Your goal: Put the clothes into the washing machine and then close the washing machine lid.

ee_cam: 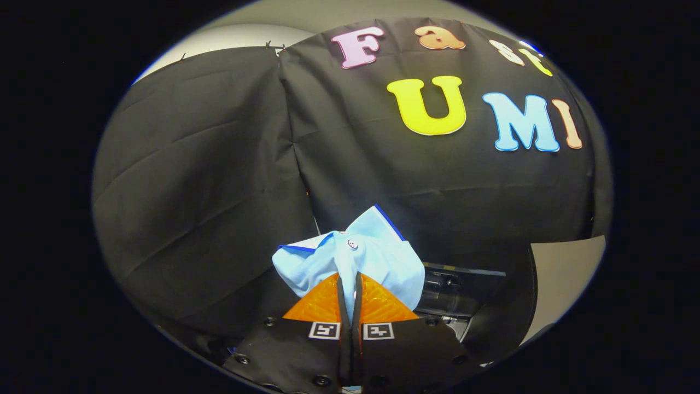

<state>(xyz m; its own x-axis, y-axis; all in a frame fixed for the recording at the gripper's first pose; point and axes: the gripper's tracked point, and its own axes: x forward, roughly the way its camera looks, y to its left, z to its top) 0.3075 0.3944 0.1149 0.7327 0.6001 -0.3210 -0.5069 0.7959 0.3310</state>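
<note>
A light blue garment [377,249] with dark blue trim and a small white button bunches up between and just ahead of my orange fingers [320,303]. My gripper [350,279] is shut on the cloth, which is lifted in the air in front of the black booth wall. Beyond and below the right finger I see part of the washing machine [456,293], dark and glossy, with a pale grey panel [566,273] at its right side. Whether its lid is up I cannot tell from here.
Black cloth walls [208,180] close off the space ahead and to the left, meeting at a seam. A pale ceiling strip [240,35] shows above them.
</note>
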